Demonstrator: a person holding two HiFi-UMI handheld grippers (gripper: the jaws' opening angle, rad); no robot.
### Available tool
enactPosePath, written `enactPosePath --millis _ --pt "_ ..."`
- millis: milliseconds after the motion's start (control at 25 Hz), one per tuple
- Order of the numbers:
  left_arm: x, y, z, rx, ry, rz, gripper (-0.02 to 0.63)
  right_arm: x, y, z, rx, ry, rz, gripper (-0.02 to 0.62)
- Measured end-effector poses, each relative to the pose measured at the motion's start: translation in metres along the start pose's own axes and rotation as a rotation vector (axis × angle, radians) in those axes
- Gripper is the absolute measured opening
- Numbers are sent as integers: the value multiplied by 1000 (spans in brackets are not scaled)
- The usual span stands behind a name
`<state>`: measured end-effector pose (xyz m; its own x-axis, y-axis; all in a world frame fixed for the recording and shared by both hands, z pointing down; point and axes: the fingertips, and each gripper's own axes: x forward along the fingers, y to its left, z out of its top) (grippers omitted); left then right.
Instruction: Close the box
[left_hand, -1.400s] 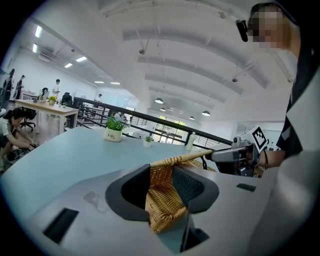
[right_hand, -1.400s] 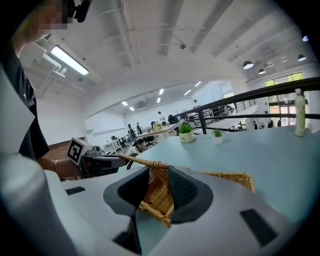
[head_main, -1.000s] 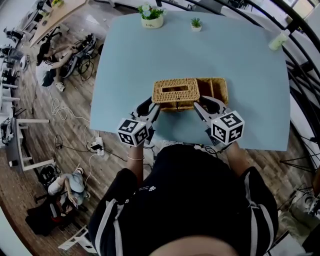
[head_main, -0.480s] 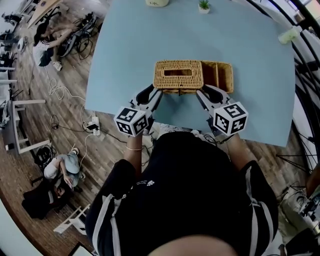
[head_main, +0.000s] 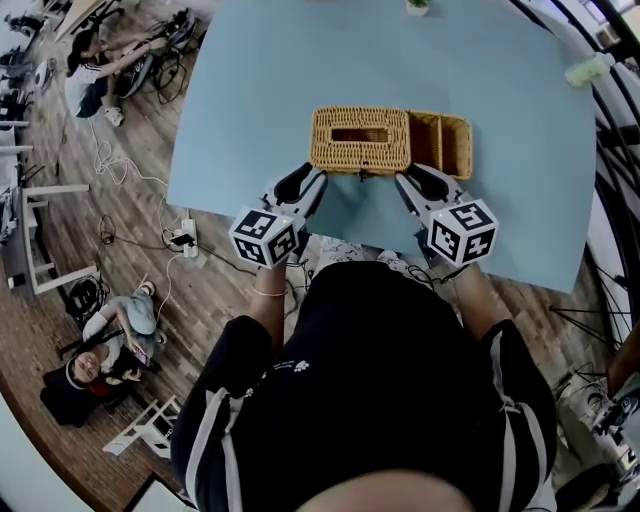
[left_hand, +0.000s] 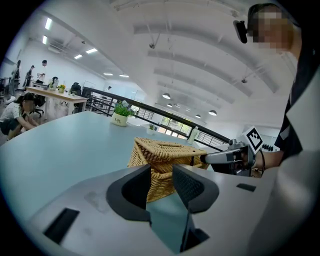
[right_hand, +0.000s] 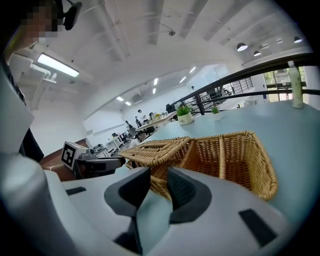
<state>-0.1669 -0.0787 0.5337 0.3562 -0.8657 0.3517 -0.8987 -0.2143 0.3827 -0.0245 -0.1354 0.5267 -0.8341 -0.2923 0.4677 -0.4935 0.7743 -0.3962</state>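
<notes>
A wicker box (head_main: 443, 146) stands on the pale blue table (head_main: 250, 90). Its slotted wicker lid (head_main: 360, 139) rests over the box's left part and overhangs to the left, leaving the right compartments uncovered. My left gripper (head_main: 305, 181) is just in front of the lid's near left corner, jaws apart with nothing between them. My right gripper (head_main: 409, 183) sits in front of the box's near side, also open and empty. The left gripper view shows its jaws (left_hand: 161, 172) aimed at the lid's corner (left_hand: 150, 150). The right gripper view shows its jaws (right_hand: 159, 176) facing the lid (right_hand: 155, 149) and the uncovered box (right_hand: 235, 152).
The table's near edge (head_main: 350, 240) runs right under both grippers. At the far edge stand a small potted plant (head_main: 417, 5) and a pale bottle (head_main: 588, 68). Below the table's left side the floor holds cables (head_main: 185, 235) and a seated person (head_main: 110, 340).
The head view has shifted, so the box and table sit higher in the frame. Both grippers keep their places in front of the box, and the lid has not moved.
</notes>
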Motion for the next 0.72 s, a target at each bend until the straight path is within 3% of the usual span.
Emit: enactPosePath --millis 720 --pt "2 -4 -6 -20 6 9 118 -6 1 -6 -11 8 -10 103"
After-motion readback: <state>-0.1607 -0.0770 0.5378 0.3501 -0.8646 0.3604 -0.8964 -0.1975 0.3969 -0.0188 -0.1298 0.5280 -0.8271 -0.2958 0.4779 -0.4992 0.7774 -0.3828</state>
